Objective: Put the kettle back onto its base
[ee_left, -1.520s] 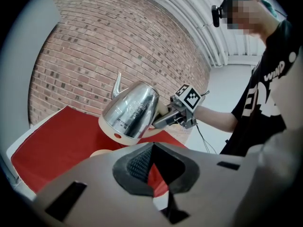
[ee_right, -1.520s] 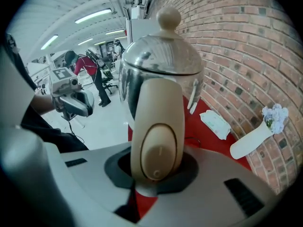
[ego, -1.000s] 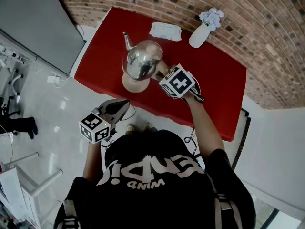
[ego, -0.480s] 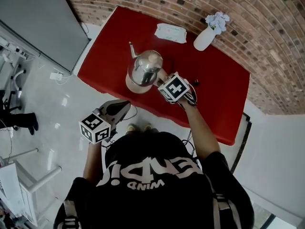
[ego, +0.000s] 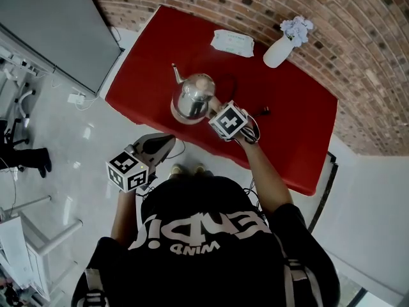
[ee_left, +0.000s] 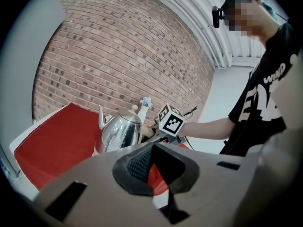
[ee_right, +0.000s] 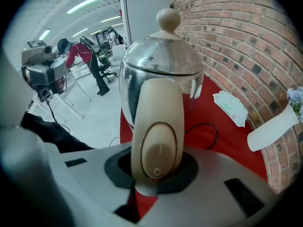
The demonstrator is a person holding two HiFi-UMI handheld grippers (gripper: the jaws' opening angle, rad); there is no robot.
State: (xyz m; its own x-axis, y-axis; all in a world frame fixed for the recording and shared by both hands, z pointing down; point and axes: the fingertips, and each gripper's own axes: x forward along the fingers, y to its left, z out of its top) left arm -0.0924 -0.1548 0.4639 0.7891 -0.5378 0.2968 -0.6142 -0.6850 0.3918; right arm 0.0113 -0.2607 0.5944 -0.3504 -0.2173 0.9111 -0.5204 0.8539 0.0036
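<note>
The jaws of the right gripper are clamping narrowly on the cream plastic handle of the polished steel kettle. The kettle is hanging upright directly ahead of them, close over the round cream base on the red tablecloth; whether it is seated cannot be told. The left gripper is idling well apart, jaws parted on nothing. Risk: letting go off-centre would be leaving the kettle tilted, and the black power cord just beyond could be snagging.

Lab-like hall, brick wall, ceiling strip lights, pale polished floor, red-covered table
</note>
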